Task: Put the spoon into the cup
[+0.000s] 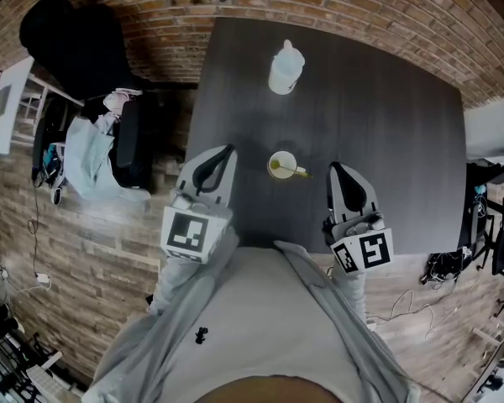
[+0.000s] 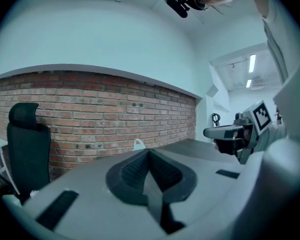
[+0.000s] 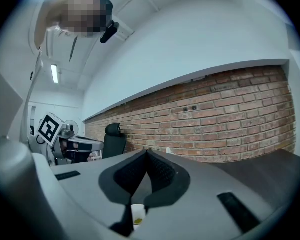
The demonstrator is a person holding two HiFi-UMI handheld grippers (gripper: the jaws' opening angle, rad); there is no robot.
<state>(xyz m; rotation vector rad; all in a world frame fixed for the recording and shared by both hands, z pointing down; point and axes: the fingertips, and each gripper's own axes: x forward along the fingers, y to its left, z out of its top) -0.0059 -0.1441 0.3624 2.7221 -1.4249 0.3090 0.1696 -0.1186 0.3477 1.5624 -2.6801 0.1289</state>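
A small white cup (image 1: 280,165) stands near the middle of the dark table (image 1: 386,141). A yellow-green spoon (image 1: 300,172) rests in it, its handle poking over the rim to the right. My left gripper (image 1: 226,151) hovers just left of the cup, shut and empty. My right gripper (image 1: 337,170) hovers to the cup's right, also shut with nothing in it. In the right gripper view the cup (image 3: 137,215) shows low through the gap under the closed jaws of the right gripper (image 3: 147,154). The left gripper (image 2: 149,154) points at the brick wall.
A white lidded jug (image 1: 286,68) stands at the table's far side, also seen as the jug (image 2: 138,144). A black office chair (image 1: 76,40) and a seated person's clothing sit left of the table. A brick floor surrounds the table, with cables at the right.
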